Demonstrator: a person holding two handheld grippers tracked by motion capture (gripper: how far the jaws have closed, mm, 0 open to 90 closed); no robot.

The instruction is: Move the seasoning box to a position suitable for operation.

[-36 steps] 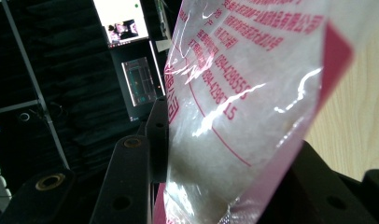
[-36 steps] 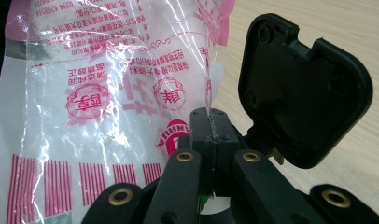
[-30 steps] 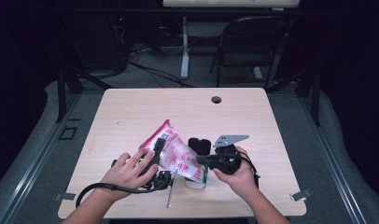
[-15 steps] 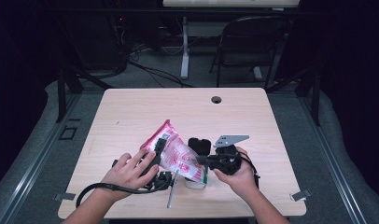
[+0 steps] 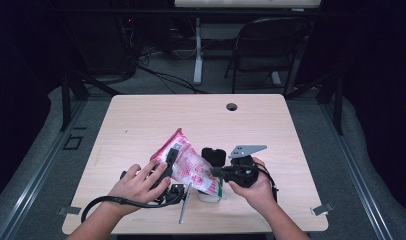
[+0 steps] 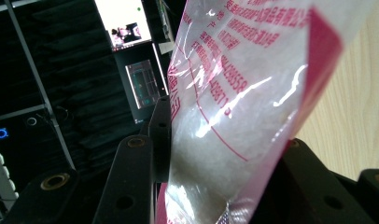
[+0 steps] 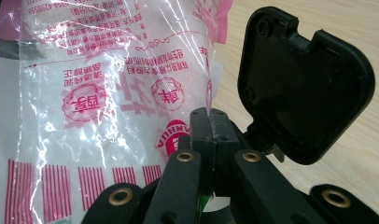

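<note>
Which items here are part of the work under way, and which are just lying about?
In use: pink-printed bag, held by left gripper and right gripper; white container under the bag.
Lying about: black lid, metal rod, chair beyond the table.

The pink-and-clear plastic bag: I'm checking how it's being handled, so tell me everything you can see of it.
The pink-and-clear plastic bag is a crinkled, glossy film pouch with pink borders, stripes, seals and printed text, holding a white granular filling. It is tilted over the light wooden table, its lower end over a small white container. The left gripper clamps it between its jaws. The right gripper, jaws together, is at its lower edge; whether it pinches film is unclear.
</note>
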